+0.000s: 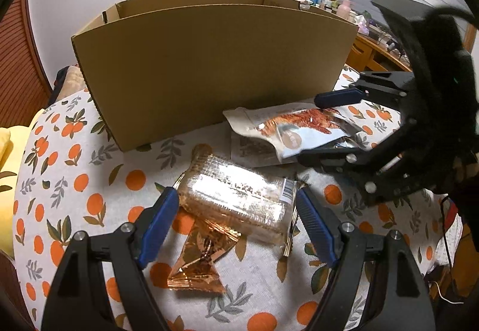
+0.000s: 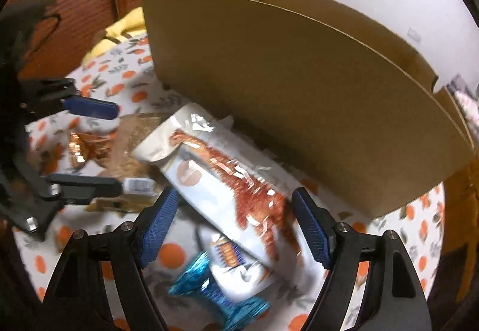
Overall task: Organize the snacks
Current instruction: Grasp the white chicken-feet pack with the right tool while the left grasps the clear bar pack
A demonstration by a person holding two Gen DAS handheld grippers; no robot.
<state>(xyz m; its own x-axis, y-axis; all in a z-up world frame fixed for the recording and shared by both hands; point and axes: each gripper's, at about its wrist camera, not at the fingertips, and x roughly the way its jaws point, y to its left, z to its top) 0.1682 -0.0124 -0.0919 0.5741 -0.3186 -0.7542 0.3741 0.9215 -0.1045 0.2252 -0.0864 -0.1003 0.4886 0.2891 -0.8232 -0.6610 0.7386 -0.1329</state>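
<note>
Left wrist view: you are at the picking stage, with no snack yet lifted and the cardboard box (image 1: 209, 61) standing upright behind the pile on the orange-print cloth (image 1: 74, 157). Your left gripper (image 1: 238, 208) points steeply down with its fingers (image 1: 158, 220) spread wide on either side of the clear-wrapped biscuit pack (image 1: 236, 196), not pressing on it; a copper foil packet (image 1: 200, 259) lies partly under that pack. Next you likely need to sink a little and close across the pack's narrow width, then carry it over the box wall. Your right gripper (image 1: 326, 127) comes in from the right, fingers apart over the white pouch (image 1: 287, 127). Right wrist view: your right gripper (image 2: 235, 223) tilts down and the picture is blurred, so it seems to be moving; its fingers (image 2: 311, 229) stand wide, straddling the long white pouch (image 2: 227, 169), which lies just in front of the box (image 2: 299, 91). A blue foil packet (image 2: 215, 298) sits nearer you. Settle the hand before closing, since the glossy pouch may slip
</note>
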